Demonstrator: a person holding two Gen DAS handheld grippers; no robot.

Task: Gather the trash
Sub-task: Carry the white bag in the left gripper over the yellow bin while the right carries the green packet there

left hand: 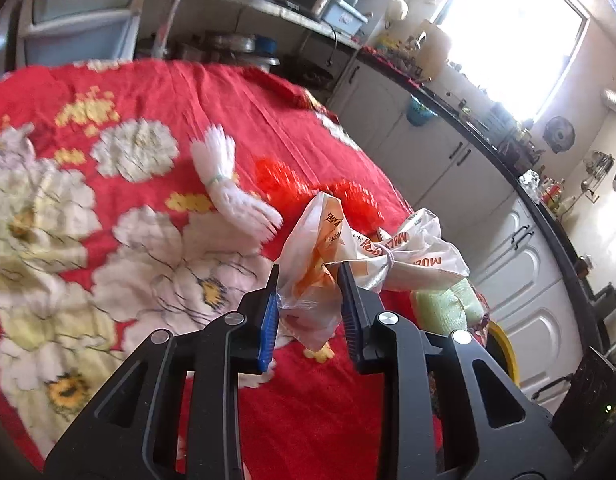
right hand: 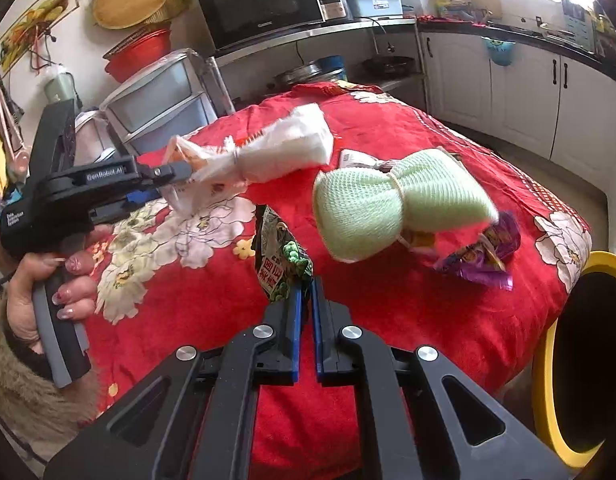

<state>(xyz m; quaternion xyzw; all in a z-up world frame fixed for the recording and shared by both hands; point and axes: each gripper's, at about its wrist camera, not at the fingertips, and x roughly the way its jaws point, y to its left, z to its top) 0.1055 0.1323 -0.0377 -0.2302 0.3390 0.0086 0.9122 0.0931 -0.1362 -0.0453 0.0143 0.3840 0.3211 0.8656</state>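
Left gripper (left hand: pixel 308 280): jaws clamped on a crinkly white plastic bag (left hand: pixel 347 252) with orange print, tied at the middle, lifted off the red floral cloth (left hand: pixel 148 92).

Right gripper (right hand: pixel 306 292): jaws nearly closed, pinching the bottom edge of a glossy green snack wrapper (right hand: pixel 282 256), which stands upright above the cloth.

Past the wrapper on the cloth: a pale green foam net bundle (right hand: pixel 387 204), cinched at the waist. A shiny purple wrapper (right hand: pixel 483 256) lies just beside it, towards the yellow-rimmed bin (right hand: pixel 543 380) at the cloth's edge.
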